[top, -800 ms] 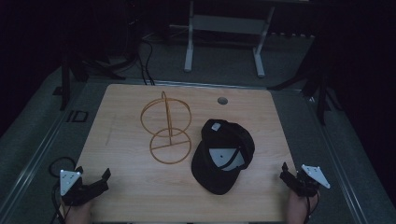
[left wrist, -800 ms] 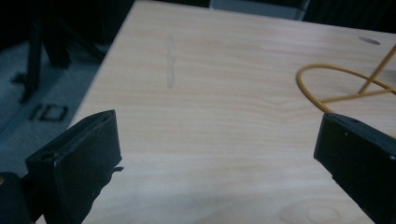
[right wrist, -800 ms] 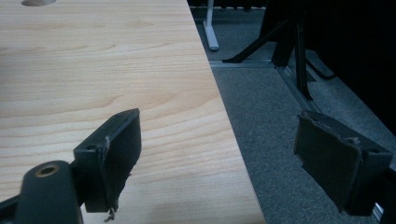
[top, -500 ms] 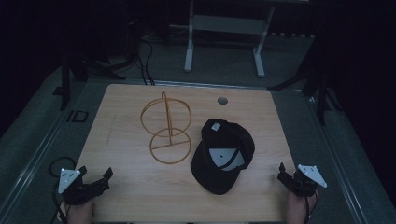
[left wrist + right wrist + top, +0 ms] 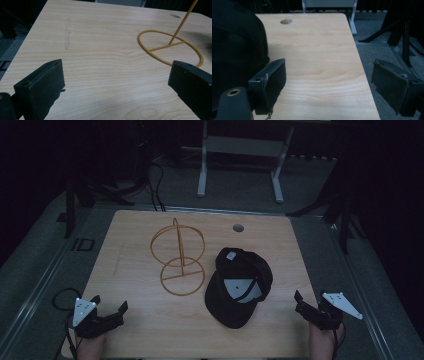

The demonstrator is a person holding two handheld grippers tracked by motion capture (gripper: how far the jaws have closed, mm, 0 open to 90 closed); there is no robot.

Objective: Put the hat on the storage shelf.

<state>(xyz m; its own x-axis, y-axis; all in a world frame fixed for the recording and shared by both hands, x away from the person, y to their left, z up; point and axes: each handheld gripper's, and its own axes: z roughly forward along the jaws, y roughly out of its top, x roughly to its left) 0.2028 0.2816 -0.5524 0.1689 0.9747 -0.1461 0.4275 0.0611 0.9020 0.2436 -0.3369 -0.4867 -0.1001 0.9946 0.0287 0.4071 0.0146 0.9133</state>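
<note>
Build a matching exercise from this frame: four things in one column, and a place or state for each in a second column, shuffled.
Things
1. black cap
2. yellow wire stand
3. left gripper
4. round hole

Places or states
A. upright near the middle of the table
B. in the tabletop near the far edge
C. open over the table's near left corner
D. lying upside down, inner lining showing, right of the stand

Pairs: 1-D, 2-A, 3-C, 4-B

Black cap (image 5: 239, 287) upturned; beside wire stand (image 5: 180, 257)
</note>
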